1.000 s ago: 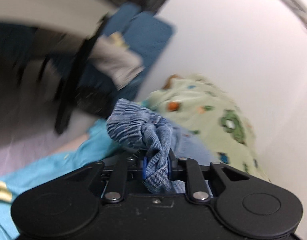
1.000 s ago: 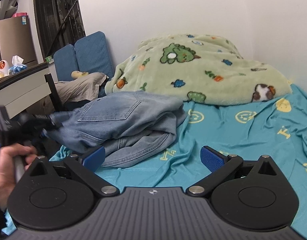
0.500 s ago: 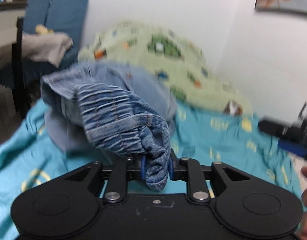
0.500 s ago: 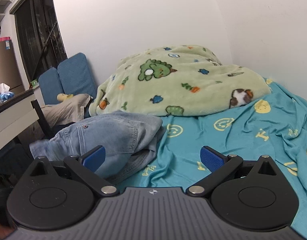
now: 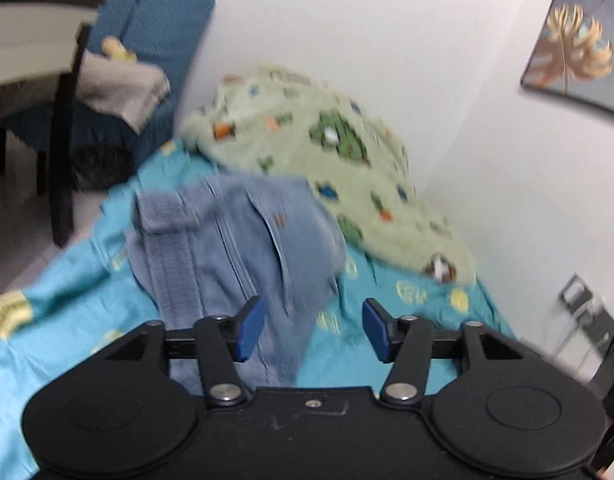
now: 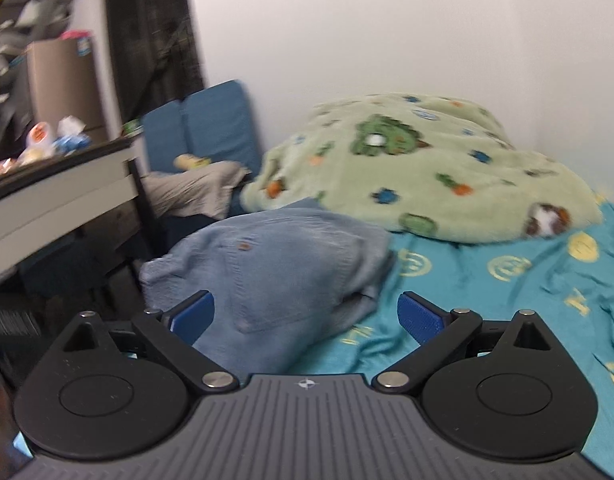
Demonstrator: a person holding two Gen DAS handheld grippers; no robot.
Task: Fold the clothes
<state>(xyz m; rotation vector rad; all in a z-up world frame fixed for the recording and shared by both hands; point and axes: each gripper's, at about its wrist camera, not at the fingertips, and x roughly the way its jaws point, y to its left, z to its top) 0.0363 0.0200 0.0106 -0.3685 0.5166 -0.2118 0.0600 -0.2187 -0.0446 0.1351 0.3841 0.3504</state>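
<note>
A pair of light blue jeans (image 5: 243, 248) lies crumpled on the teal bed sheet (image 5: 59, 320), waistband toward the left edge of the bed. My left gripper (image 5: 313, 330) is open and empty, just in front of the jeans' near end. In the right wrist view the jeans (image 6: 275, 272) lie in a heap at the bed's left edge. My right gripper (image 6: 305, 318) is open and empty, with its left finger in front of the jeans.
A green cartoon-print blanket (image 6: 419, 168) is bunched against the wall behind the jeans. A desk (image 6: 55, 200) and a blue-cushioned seat (image 6: 211, 128) with a beige cloth stand left of the bed. White walls close the back and right; a picture (image 5: 579, 40) hangs at the right.
My left gripper opened and let go of the jeans' waistband, which dropped onto the bed. Both grippers shifted; the right gripper stayed open.
</note>
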